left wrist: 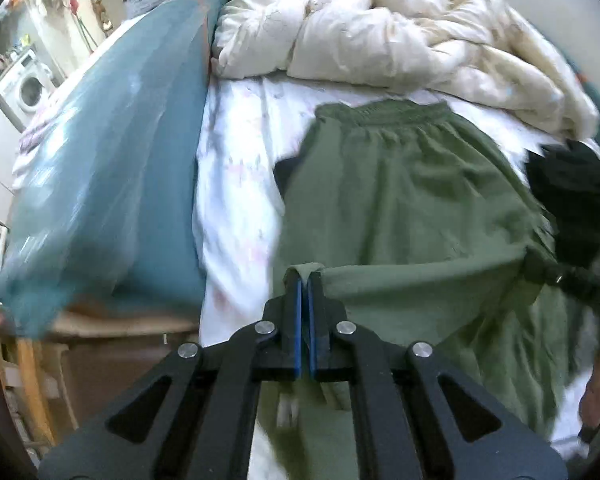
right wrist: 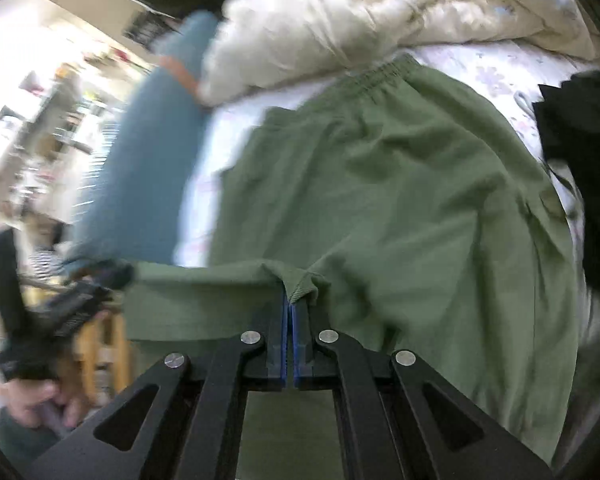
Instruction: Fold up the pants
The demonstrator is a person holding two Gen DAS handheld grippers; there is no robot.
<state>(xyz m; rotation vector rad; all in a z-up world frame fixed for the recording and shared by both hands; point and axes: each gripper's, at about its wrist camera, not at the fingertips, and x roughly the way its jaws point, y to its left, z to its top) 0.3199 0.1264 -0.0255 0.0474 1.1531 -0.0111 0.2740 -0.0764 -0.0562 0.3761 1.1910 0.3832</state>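
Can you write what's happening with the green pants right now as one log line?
step: fold in progress | left gripper: shut on pants hem | right gripper: shut on pants hem | green pants: waistband flat on bed sheet

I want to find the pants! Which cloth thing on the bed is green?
The green pants, lying flat with a gathered waistband. The puffy duvet is cream and the flowered sheet is white.

Bed with a white, faintly flower-printed sheet

On it lie olive-green elastic-waist fabric pants, spread with the waistband toward a rumpled cream quilted duvet heaped at the far end; a long teal fabric cushion lines one edge, a black garment the other.
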